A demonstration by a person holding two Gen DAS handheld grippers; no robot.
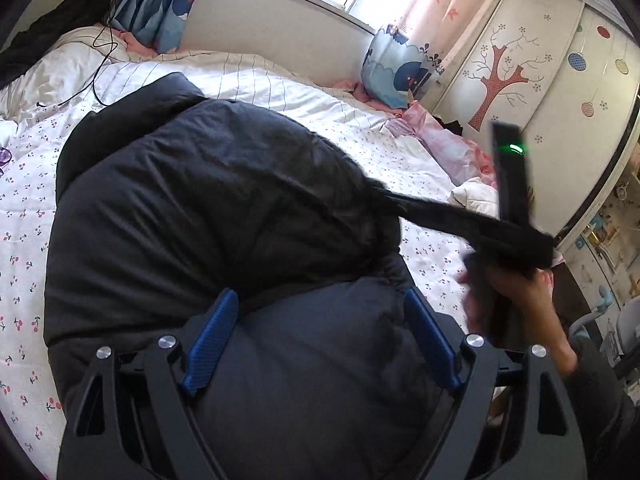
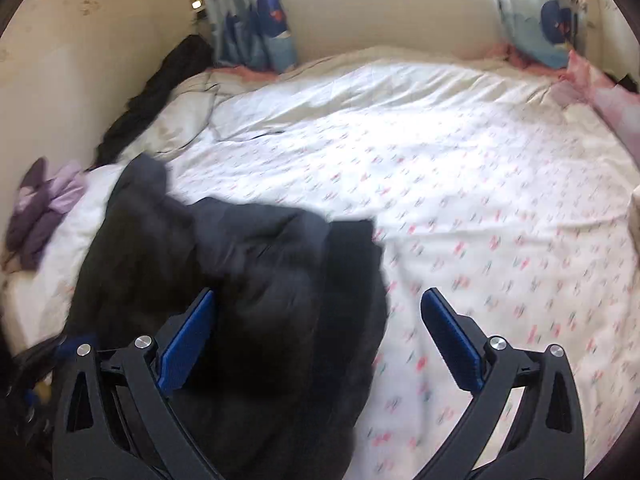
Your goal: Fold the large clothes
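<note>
A large black padded jacket (image 1: 208, 208) lies bunched on the bed's white flowered cover (image 1: 24, 216). My left gripper (image 1: 320, 304) is open, its blue pads (image 1: 212, 340) spread over the jacket's near part. The other hand-held gripper's body (image 1: 512, 184) shows at the right of the left wrist view, with a dark strip of the jacket (image 1: 440, 212) stretching toward it. In the blurred right wrist view, my right gripper (image 2: 320, 308) is open above the jacket's right edge (image 2: 248, 264), nothing between its pads (image 2: 452, 340).
The bed (image 2: 460, 184) fills both views. Blue patterned cushions (image 1: 400, 68) and a window wall stand at the far side. A dark garment (image 1: 52, 36) and a cable lie far left. A wardrobe (image 1: 532, 60) stands to the right. Purple cloth (image 2: 44, 208) lies left.
</note>
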